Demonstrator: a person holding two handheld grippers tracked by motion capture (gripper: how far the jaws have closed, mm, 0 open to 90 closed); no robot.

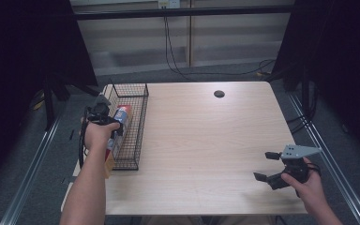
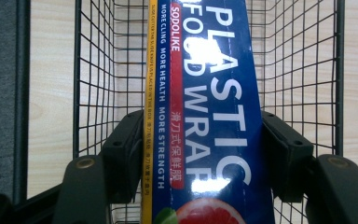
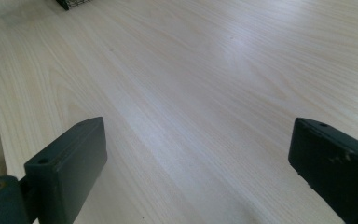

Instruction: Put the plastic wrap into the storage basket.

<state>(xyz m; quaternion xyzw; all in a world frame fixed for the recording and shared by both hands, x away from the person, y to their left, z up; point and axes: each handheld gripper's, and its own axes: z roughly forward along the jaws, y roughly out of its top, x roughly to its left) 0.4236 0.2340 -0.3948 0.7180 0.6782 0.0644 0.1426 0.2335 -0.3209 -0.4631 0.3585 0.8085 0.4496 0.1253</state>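
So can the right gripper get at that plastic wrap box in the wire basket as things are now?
Probably not. The right gripper hangs open at the table's far side from the wire basket, and the left gripper is already shut on the plastic wrap box there, taking up the way in.

A pale wooden worktop (image 1: pixel 206 140) carries a round dark cable hole (image 1: pixel 219 93) near its far edge. Grey floor surrounds it, with black cables (image 1: pixel 178 65) trailing down the wall behind and across the floor. Dark curtains (image 1: pixel 23 56) hang on both sides.
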